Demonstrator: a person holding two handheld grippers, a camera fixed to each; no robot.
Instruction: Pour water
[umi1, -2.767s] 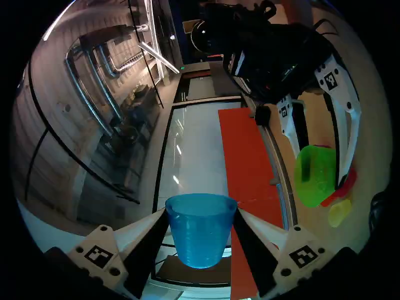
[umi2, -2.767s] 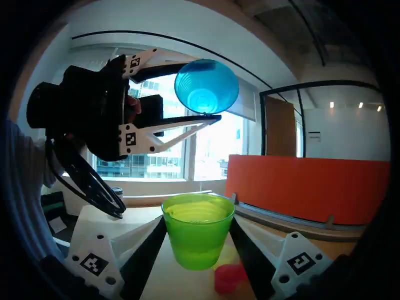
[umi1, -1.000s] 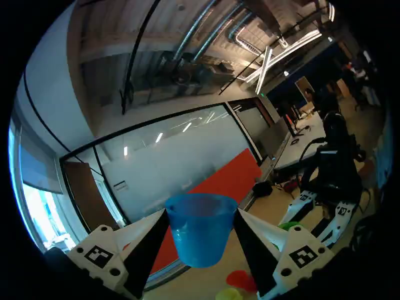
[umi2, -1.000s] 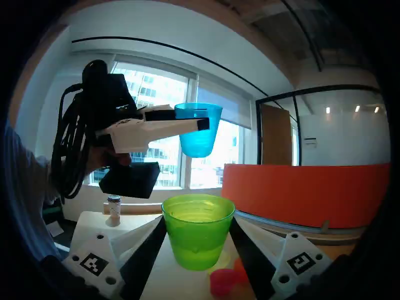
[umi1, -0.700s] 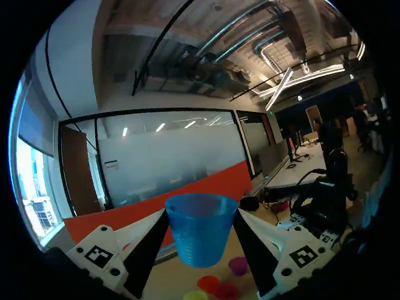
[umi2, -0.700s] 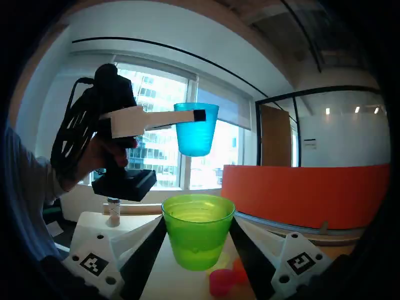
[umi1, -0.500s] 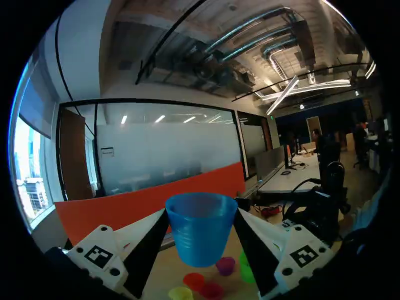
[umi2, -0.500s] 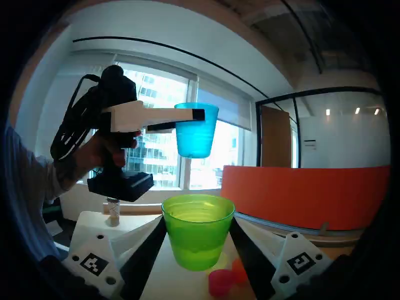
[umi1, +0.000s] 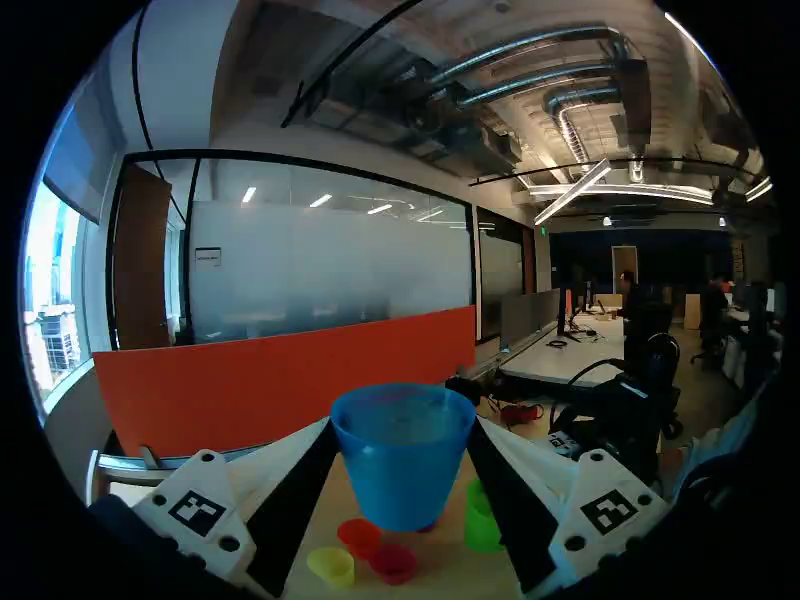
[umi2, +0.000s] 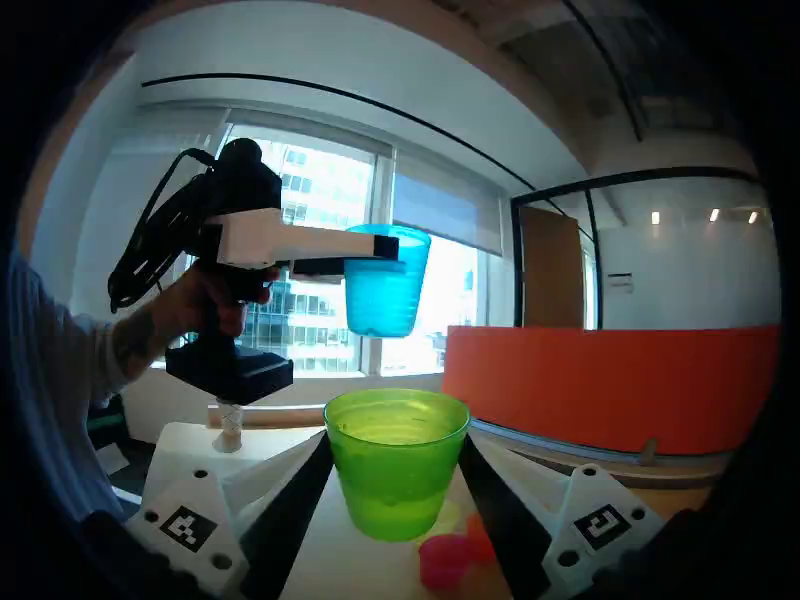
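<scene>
**A:** What does the right tool have hold of?

**B:** In the right gripper view, the right tool has both fingers pressed on the sides of the green cup at 6 o'clock. They are open no wider than the cup. It stands upright with its mouth facing up. The lower part looks darker, but I can't tell if that is water.

**A:** And the other one?

**B:** A hand holds the left tool level, and its fingers are closed on the blue cup just under the rim.

**A:** Which way is blue from green?

**B:** At 12 o'clock, a shade toward 11. It is higher, with open air between the two, so they are not touching. Its long axis is close to vertical, mouth up.

**A:** Is it the same from the left side?

**B:** It agrees. In the left gripper view the green cup sits low at 5 o'clock, partly behind that tool's finger. A small red cup rests on the desk at 7 o'clock.

**A:** So what about the pour?

**B:** My guess is that blue is the pourer, since it is the higher cup. Its rim would have to tip toward 6 o'clock, over the green mouth, or the water will land on the desk.

**A:** What's beyond them?

**B:** An orange partition at 3 o'clock.
</scene>
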